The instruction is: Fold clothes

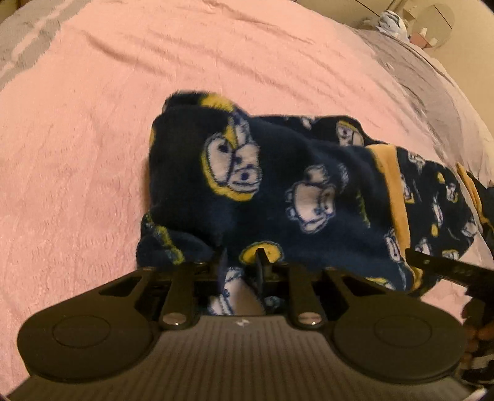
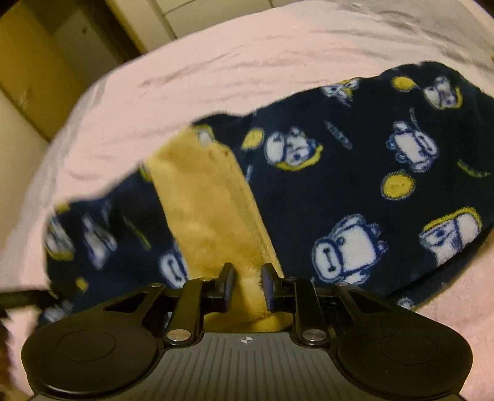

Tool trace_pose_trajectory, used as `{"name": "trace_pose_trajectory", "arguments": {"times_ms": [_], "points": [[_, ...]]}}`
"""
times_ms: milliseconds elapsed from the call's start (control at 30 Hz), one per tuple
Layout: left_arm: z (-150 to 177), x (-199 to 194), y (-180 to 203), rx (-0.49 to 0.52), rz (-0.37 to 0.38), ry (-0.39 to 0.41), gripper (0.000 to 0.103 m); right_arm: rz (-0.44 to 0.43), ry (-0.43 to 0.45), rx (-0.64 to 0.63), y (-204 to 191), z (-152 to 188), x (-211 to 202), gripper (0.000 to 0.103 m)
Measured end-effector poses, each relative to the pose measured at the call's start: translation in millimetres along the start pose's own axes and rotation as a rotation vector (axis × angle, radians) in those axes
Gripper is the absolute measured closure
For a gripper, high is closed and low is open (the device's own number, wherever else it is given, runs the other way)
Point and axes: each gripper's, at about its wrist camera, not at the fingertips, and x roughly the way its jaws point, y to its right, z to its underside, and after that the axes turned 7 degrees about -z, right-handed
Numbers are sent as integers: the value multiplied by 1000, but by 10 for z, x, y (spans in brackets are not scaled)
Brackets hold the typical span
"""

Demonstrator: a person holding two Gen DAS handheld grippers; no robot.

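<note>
Pink bedding (image 1: 123, 123) covers the bed on which we work, its terry surface rumpled into low creases, with a grey blanket (image 1: 426, 77) lying along its far edge in our left wrist view. Beyond that edge we see a pale wall and some small objects too blurred to name. In our right wrist view a tiled wall (image 2: 200, 15) and a yellowish cupboard (image 2: 37, 61) stand past the bed.

On the pink bedding lies the fleece garment (image 1: 278, 185), navy blue, printed with white cartoon monkeys and yellow coins, and trimmed with a mustard-yellow band (image 2: 210, 209). It is bunched and partly doubled over, not flat.

Our left gripper (image 1: 240, 262) sits at the near edge of the garment. Its fingers are drawn close together with a fold of the navy fleece pinched between them; the cloth rises over and around the tips.

Our right gripper (image 2: 247, 277) meets the garment at the yellow band. Its fingers stand a narrow gap apart, and the band runs straight between them, pressed by both pads, so we have hold of it there. From the left wrist view the right gripper shows as a dark bar at the garment's right side, just beside the yellow trim.
</note>
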Motion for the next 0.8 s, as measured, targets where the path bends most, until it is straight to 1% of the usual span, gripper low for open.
{"name": "trace_pose_trajectory", "arguments": {"times_ms": [67,100,133,167,200,300,367,433,533,567,600,700,767,800], "points": [[-38,-93,65,20,-3,22,87,-50,29,74,137,-87,-174,79],[-62,-138,93,27,-3,30,87,-51,62,119,252,-117,-293,72],[-87,-179,116,33,6,38,87,-29,99,171,418,-145,-414,64],[-115,-205,134,34,12,43,86,-6,136,222,584,-172,-535,44],[-148,-219,155,31,15,47,85,16,172,274,750,-199,-656,36],[-257,-203,193,-8,39,45,85,87,284,436,1322,-239,-973,36],[-295,-167,189,-49,56,39,84,94,349,537,1677,-226,-1086,36],[-315,-121,213,-82,69,26,84,74,402,628,1973,-233,-1127,36],[-319,-61,243,-113,85,6,84,-14,483,747,2269,-225,-1082,35],[-313,-52,250,-117,87,1,84,-44,497,773,2329,-234,-1035,35],[-304,-40,251,-121,87,-5,84,-56,497,787,2382,-236,-985,34],[-270,-15,202,-144,83,-16,84,-16,460,790,2486,-231,-857,35],[-260,-19,145,-169,85,-16,84,-53,465,771,2476,-254,-799,35],[-259,-22,114,-184,88,-15,84,-78,467,761,2467,-271,-775,39]]}}
